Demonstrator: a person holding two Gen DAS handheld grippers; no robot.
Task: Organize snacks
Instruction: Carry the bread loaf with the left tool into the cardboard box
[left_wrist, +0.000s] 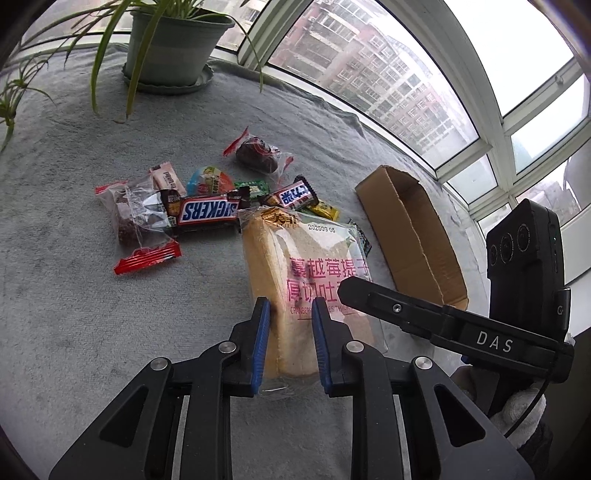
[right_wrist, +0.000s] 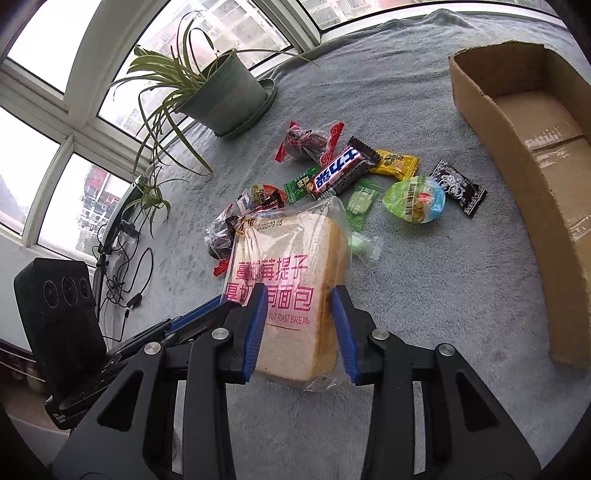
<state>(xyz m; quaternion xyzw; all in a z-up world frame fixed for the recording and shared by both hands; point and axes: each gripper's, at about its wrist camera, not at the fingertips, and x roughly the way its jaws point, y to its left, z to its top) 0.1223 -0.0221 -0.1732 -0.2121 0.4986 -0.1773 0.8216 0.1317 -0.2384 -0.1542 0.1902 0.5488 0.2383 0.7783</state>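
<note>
A bagged slice of toast bread (left_wrist: 295, 266) with pink lettering is held at its near end by both grippers. My left gripper (left_wrist: 290, 308) is shut on its left part. My right gripper (right_wrist: 299, 299) is shut on the same bread (right_wrist: 291, 266); one of its fingers (left_wrist: 369, 295) crosses the bag in the left wrist view. Beyond lie a Snickers bar (left_wrist: 207, 212), a second Snickers bar (right_wrist: 340, 171), several small wrapped sweets and a green jelly cup (right_wrist: 413, 199). An open cardboard box (right_wrist: 535, 155) lies to the right, also in the left wrist view (left_wrist: 410, 225).
Everything lies on a grey towel-like cloth (left_wrist: 74, 295). A potted spider plant (left_wrist: 170, 40) stands at the far side by the windows (left_wrist: 369, 74). Cables (right_wrist: 118, 273) hang at the left edge of the surface.
</note>
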